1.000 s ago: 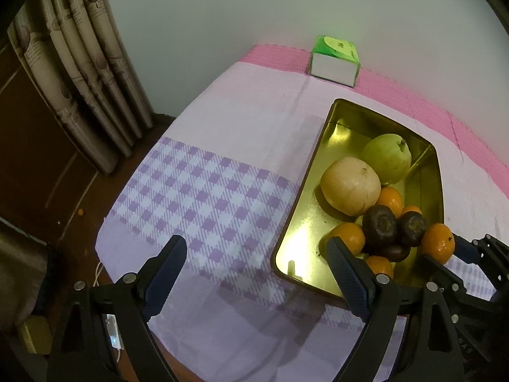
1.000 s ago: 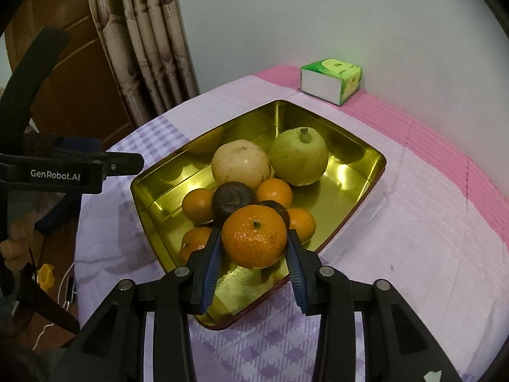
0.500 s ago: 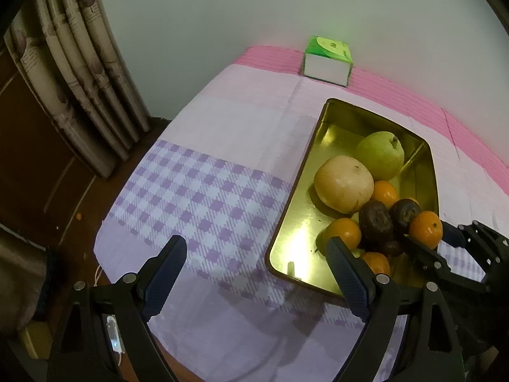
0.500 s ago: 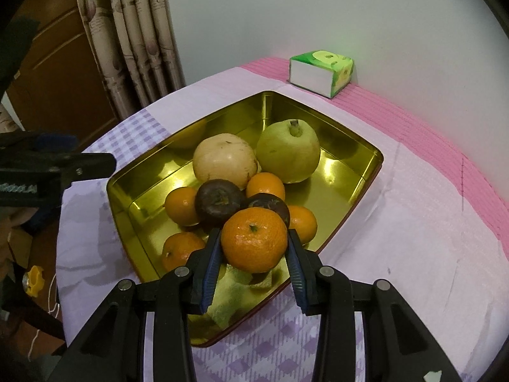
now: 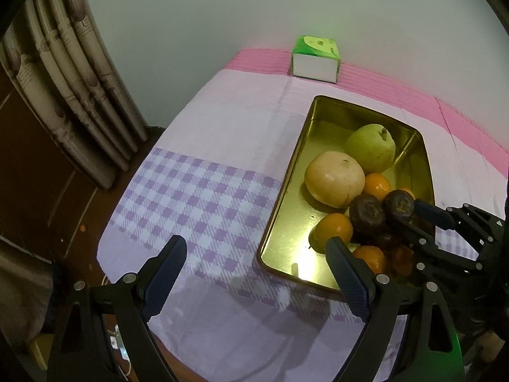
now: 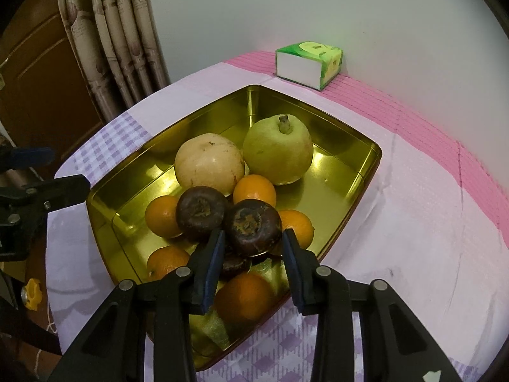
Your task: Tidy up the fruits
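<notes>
A gold metal tray (image 6: 343, 137) (image 5: 286, 191) on the table holds a green pear (image 6: 276, 149), a pale round fruit (image 6: 208, 162), several oranges and two dark mangosteens (image 6: 198, 211) (image 6: 251, 226). My right gripper (image 6: 251, 254) is open just above the tray's near end; an orange (image 6: 245, 296) lies in the tray below its fingers. My left gripper (image 5: 254, 273) is wide open and empty over the checked cloth, left of the tray.
A green and white tissue box (image 6: 308, 63) (image 5: 315, 59) stands at the back by the wall. Curtains (image 5: 63, 79) and a dark wooden floor lie to the left, past the table edge. A purple-checked and pink cloth (image 5: 197, 191) covers the table.
My right gripper opened and let go of the orange, which now lies in the tray's near end. The left gripper stayed open and shifted slightly.
</notes>
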Tool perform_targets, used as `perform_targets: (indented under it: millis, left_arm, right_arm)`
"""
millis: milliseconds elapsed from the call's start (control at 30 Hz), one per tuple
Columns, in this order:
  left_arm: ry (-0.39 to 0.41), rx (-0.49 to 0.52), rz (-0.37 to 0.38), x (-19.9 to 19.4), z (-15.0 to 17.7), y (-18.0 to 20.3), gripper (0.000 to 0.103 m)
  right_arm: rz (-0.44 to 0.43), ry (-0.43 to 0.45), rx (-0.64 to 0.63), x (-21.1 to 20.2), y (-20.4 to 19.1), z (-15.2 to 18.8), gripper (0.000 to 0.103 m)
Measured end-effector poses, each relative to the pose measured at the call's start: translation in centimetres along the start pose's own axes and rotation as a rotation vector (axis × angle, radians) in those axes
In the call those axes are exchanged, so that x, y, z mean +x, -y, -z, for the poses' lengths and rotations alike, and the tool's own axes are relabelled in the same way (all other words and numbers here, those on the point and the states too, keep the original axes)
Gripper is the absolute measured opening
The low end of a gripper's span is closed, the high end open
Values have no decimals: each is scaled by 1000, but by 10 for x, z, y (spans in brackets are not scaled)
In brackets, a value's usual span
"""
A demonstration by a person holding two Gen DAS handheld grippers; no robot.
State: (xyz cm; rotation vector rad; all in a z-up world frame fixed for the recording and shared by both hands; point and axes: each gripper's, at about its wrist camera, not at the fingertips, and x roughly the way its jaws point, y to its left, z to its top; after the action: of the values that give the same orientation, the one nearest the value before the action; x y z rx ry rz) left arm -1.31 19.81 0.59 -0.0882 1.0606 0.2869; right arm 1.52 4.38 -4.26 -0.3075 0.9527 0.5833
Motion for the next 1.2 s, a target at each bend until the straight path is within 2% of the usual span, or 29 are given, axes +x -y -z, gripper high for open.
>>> perform_targets:
  millis: [233, 300, 367, 667, 767, 1200]
  left_arm:
    - [3, 19, 1, -2, 1, 4, 89]
    - [3, 25, 1, -1, 2, 5, 89]
    - [6, 30, -1, -2, 2, 6, 89]
    - [11, 55, 0, -5, 4, 13, 89]
    - [9, 69, -1, -5, 4, 16, 89]
    - [17, 100, -6, -6, 7, 22, 89]
  right_arm:
    - [-18, 12, 30, -8, 1, 0, 38]
    - [-11, 27, 41, -14, 1, 0, 48]
    - [-4, 42, 51, -22, 2, 1, 63]
    - [46, 54, 144, -47, 13, 4, 99]
    - [65, 43, 158, -50, 14, 7, 102]
    - [71, -3, 123, -45, -1, 21, 102]
